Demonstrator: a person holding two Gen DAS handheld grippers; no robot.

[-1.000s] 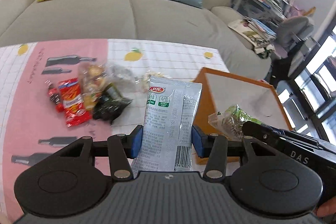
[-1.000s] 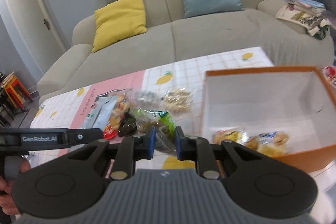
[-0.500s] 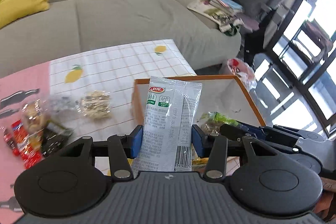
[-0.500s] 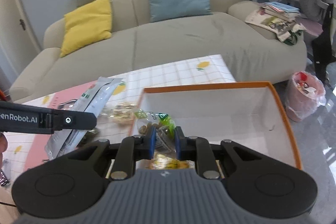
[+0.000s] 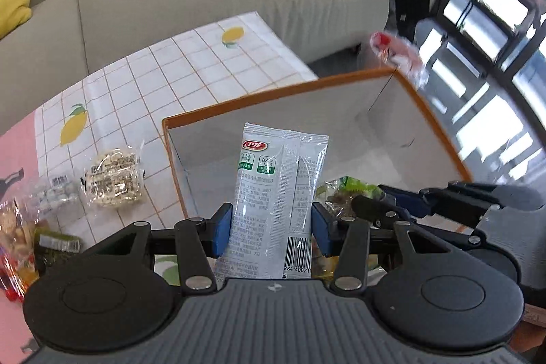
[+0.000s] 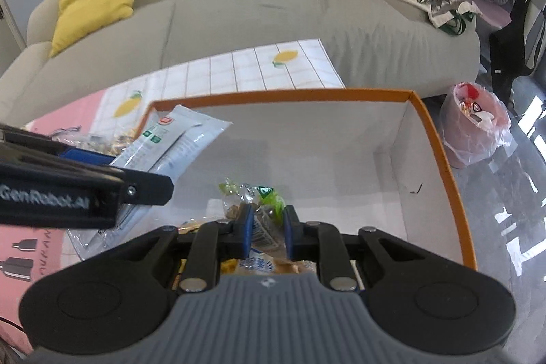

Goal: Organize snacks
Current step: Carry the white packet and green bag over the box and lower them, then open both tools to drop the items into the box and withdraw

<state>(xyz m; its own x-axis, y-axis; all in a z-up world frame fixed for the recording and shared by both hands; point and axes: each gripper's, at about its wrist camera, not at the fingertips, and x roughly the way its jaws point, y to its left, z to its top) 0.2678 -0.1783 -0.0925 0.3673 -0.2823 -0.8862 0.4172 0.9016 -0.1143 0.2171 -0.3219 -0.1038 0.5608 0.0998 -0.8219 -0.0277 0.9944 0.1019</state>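
orange-rimmed box [image 6: 440,139] under both gripped snacks

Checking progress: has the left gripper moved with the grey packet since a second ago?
Yes. The left gripper, with the grey packet, went from above the snack pile rightward to over the orange box.

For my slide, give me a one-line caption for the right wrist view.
Right gripper holding a green snack packet over the orange-rimmed box, while the left gripper brings a pale pouch alongside.
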